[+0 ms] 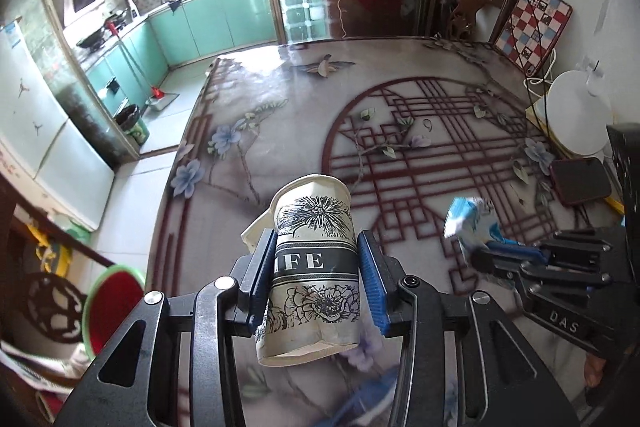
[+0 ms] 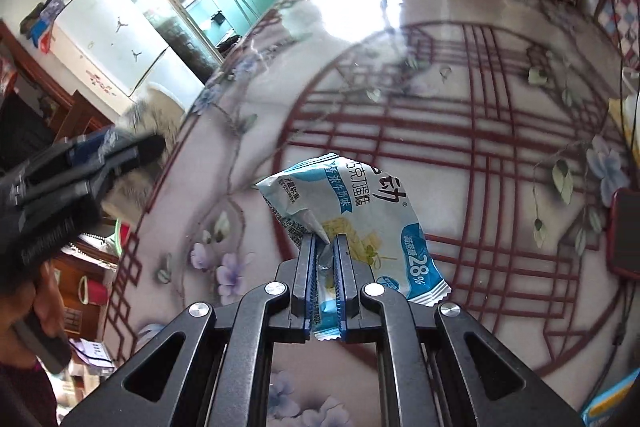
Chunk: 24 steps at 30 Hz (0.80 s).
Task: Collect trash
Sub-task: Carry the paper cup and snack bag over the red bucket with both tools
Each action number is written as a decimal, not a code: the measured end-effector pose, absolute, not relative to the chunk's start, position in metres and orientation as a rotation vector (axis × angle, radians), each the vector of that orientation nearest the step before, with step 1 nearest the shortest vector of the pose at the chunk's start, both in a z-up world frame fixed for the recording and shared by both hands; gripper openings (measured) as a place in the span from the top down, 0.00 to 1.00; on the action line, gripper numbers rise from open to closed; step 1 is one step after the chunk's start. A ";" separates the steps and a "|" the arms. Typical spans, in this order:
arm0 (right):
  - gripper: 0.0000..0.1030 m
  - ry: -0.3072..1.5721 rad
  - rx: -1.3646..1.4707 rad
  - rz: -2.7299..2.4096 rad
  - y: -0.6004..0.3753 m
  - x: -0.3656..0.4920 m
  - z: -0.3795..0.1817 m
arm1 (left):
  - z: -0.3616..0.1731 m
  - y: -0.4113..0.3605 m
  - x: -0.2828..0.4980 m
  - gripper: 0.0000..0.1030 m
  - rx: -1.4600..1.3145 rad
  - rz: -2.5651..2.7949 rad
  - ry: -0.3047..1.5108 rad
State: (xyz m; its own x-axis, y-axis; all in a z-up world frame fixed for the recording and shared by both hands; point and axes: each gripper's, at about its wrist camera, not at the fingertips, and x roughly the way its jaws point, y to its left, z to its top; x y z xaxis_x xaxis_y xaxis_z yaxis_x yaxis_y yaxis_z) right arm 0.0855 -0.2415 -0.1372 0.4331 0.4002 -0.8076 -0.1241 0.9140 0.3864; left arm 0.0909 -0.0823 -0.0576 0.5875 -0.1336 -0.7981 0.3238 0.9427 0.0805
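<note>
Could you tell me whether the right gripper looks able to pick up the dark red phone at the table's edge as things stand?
Probably not yet: the right gripper has its jaws shut on the snack wrapper, so they are occupied. The path over the table to the phone looks open otherwise.

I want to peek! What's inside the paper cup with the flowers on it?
You can't see inside. The paper cup is squeezed between the left gripper jaws, its crumpled mouth pointing away from the camera. Only the flat bottom and printed outside show.

Paper cup [image 1: 314, 269] in left gripper [image 1: 318, 267] above table [image 1: 280, 147]; wrapper [image 2: 352, 223] in right gripper [image 2: 325, 267], to cup's right.
</note>
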 end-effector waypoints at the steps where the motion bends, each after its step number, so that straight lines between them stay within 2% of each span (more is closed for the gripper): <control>1: 0.93 1.068 0.271 0.334 -0.237 0.082 -0.132 | -0.058 -0.079 0.086 0.62 0.220 -0.264 0.912; 16: 0.93 0.959 0.107 0.402 -0.165 0.050 -0.078 | -0.062 -0.003 0.037 0.62 0.106 -0.114 0.942; 24: 0.93 0.947 0.068 0.453 -0.125 0.047 -0.068 | -0.064 0.049 0.029 0.62 0.053 -0.023 0.940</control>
State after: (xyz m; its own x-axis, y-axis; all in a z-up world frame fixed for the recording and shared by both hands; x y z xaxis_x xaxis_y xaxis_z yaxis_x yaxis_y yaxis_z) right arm 0.0469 -0.1247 -0.0683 0.4976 0.4031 -0.7680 -0.3445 0.9045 0.2514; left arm 0.0291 0.0487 -0.0640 0.5895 0.0034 -0.8078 0.0425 0.9985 0.0352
